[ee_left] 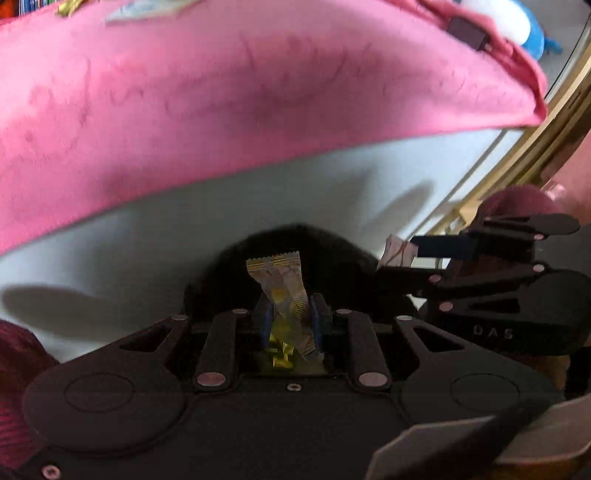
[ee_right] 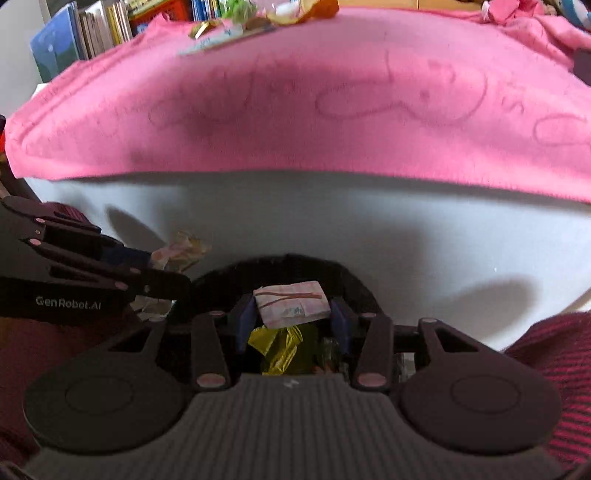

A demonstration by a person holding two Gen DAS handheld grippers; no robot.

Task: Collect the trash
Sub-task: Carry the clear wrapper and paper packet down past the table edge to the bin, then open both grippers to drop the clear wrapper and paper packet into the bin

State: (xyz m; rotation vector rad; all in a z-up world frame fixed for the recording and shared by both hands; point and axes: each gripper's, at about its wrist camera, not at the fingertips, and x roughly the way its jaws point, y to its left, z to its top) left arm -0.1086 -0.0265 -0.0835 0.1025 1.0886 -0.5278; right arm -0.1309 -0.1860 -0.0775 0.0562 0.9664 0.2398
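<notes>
My left gripper is shut on a yellow-striped candy wrapper that sticks up between its blue pads. My right gripper is shut on a folded pink wrapper. Both hang over the dark mouth of a black bin, where crumpled gold foil lies. In the left wrist view, the right gripper comes in from the right with the pink wrapper at its tips. The right wrist view shows the left gripper at the left with its crumpled wrapper.
A pink towel covers the white table behind the bin, with more wrappers at its far edge. Books stand at the back left. A gold-rimmed edge and a blue plush toy are at the right. Dark red sleeves flank the grippers.
</notes>
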